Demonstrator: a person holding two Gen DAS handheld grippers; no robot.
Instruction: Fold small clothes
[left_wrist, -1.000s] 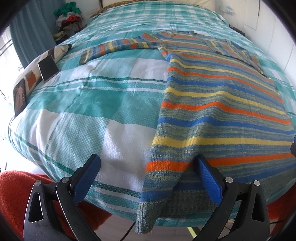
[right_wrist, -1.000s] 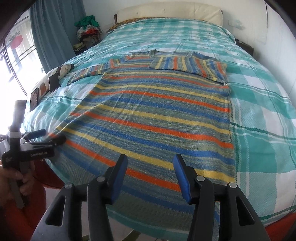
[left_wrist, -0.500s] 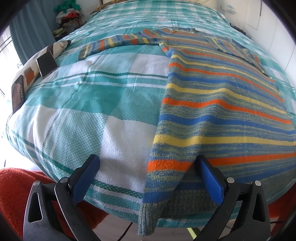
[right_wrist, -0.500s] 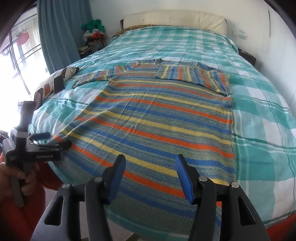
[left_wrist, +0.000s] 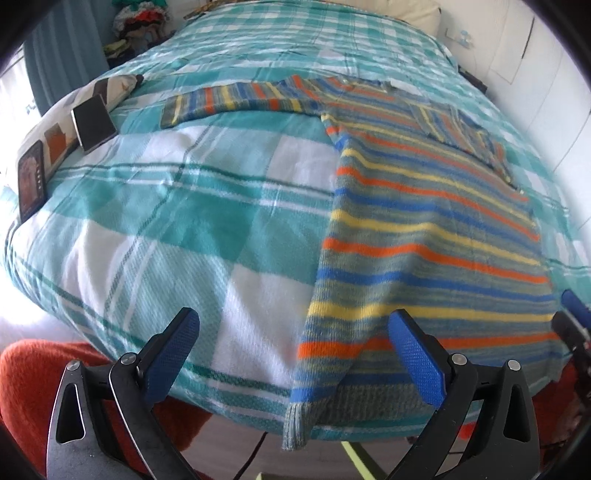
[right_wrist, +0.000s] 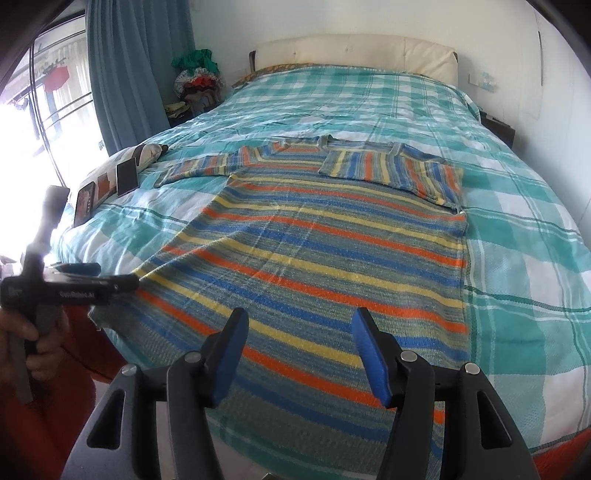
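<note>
A striped knit sweater (right_wrist: 325, 251) in blue, orange, yellow and grey lies flat on the bed, hem hanging over the near edge. Its right sleeve (right_wrist: 391, 166) is folded across the chest; its left sleeve (left_wrist: 236, 99) stretches out to the left. My left gripper (left_wrist: 291, 343) is open and empty, just before the sweater's near left hem corner (left_wrist: 299, 417). It also shows from the side in the right wrist view (right_wrist: 110, 277). My right gripper (right_wrist: 299, 350) is open and empty over the middle of the hem.
The bed has a teal and white checked cover (right_wrist: 517, 229). A patterned pillow (left_wrist: 74, 122) with dark flat items lies at the left edge. A curtain (right_wrist: 125, 74) and a pile of clothes (right_wrist: 195, 77) stand at the far left. Red fabric (left_wrist: 26, 380) lies below the bed edge.
Both gripper cameras have risen and pulled back a little, so more of the bed shows. The sweater has not moved. Both grippers stay open.
</note>
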